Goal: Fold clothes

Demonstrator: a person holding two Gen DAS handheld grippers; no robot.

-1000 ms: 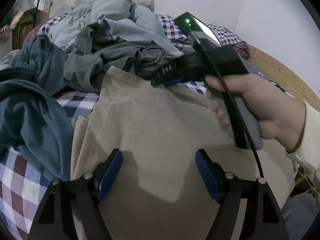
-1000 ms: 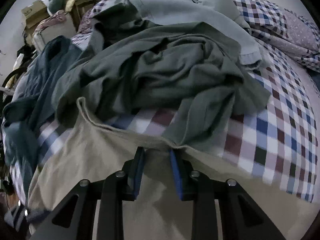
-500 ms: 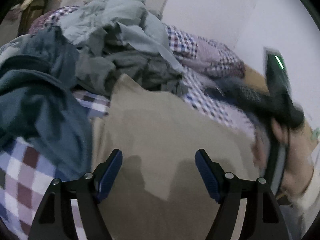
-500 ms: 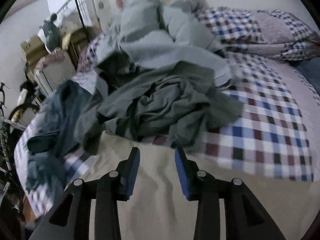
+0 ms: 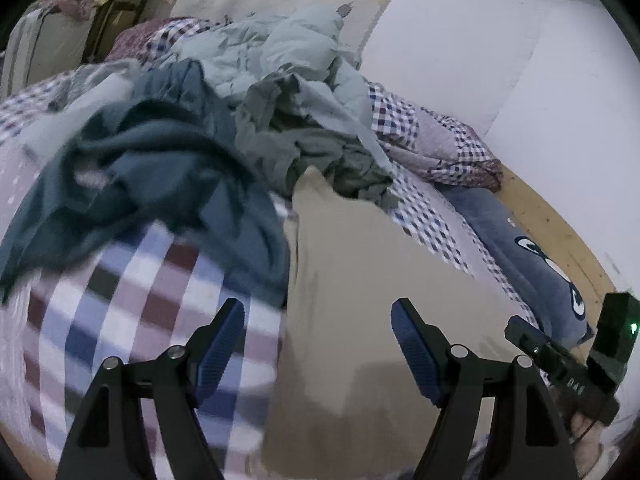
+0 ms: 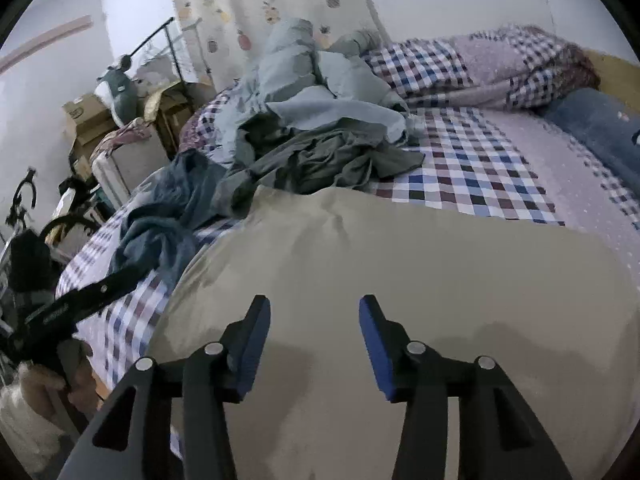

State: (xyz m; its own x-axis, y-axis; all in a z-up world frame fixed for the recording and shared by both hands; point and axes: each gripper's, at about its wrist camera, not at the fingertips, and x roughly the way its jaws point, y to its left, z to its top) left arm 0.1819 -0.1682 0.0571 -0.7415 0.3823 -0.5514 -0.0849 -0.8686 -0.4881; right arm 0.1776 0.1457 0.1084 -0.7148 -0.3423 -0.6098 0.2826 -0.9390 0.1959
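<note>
A beige garment (image 5: 360, 280) (image 6: 400, 264) lies spread flat on the checked bedspread (image 5: 132, 304) (image 6: 472, 172), near the bed's front edge. My left gripper (image 5: 318, 320) hovers open over the garment's left border, nothing between its blue pads. My right gripper (image 6: 314, 320) hangs above the garment's near part; its jaws are opening and hold nothing. In the left wrist view the right gripper's black body (image 5: 576, 368) shows at the lower right. The left gripper's black body (image 6: 80, 296) shows at the left of the right wrist view.
A heap of unfolded clothes lies behind the beige garment: a dark teal piece (image 5: 152, 176) (image 6: 168, 216), an olive-grey one (image 5: 320, 152) (image 6: 320, 160) and pale blue-grey ones (image 5: 288, 52) (image 6: 296, 68). A blue pillow (image 5: 532, 264) lies at the right. Boxes (image 6: 92, 120) and a bicycle (image 6: 24, 208) stand left of the bed.
My right gripper let go of the beige garment's far edge, opened its jaws and drew back toward the near side. My left gripper shifted left, still open.
</note>
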